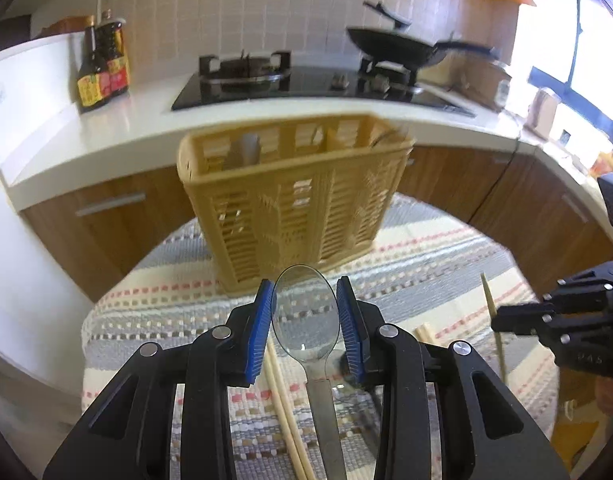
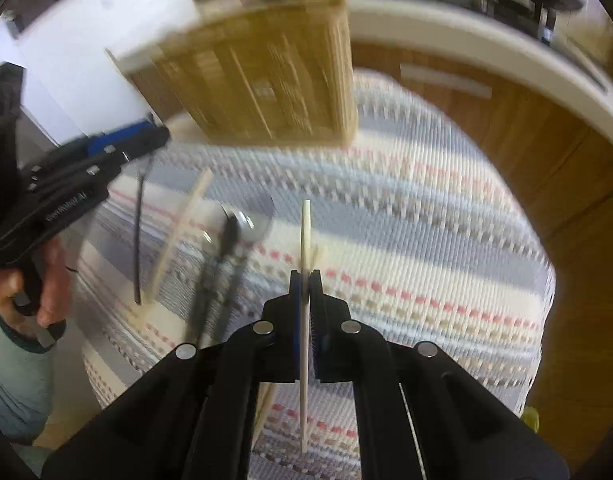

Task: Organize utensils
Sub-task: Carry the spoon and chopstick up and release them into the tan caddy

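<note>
A tan slotted utensil basket (image 1: pixel 294 196) stands on the striped tablecloth (image 1: pixel 426 264); it also shows blurred in the right wrist view (image 2: pixel 266 76). My left gripper (image 1: pixel 306 328) is shut on the bowl of a clear plastic spoon (image 1: pixel 304 316), just in front of the basket. A pair of wooden chopsticks (image 1: pixel 284 404) lies under it. My right gripper (image 2: pixel 305 300) is shut on a single wooden chopstick (image 2: pixel 305 240), held upright above the cloth; it shows at the right of the left wrist view (image 1: pixel 491 300). Dark utensils (image 2: pixel 222 264) and a metal spoon (image 2: pixel 248 220) lie on the cloth.
Behind the table runs a white counter (image 1: pixel 118 136) with wooden cabinets, a black gas hob (image 1: pixel 290 84), a wok (image 1: pixel 402 48) and two sauce bottles (image 1: pixel 102 68). A window is at the far right.
</note>
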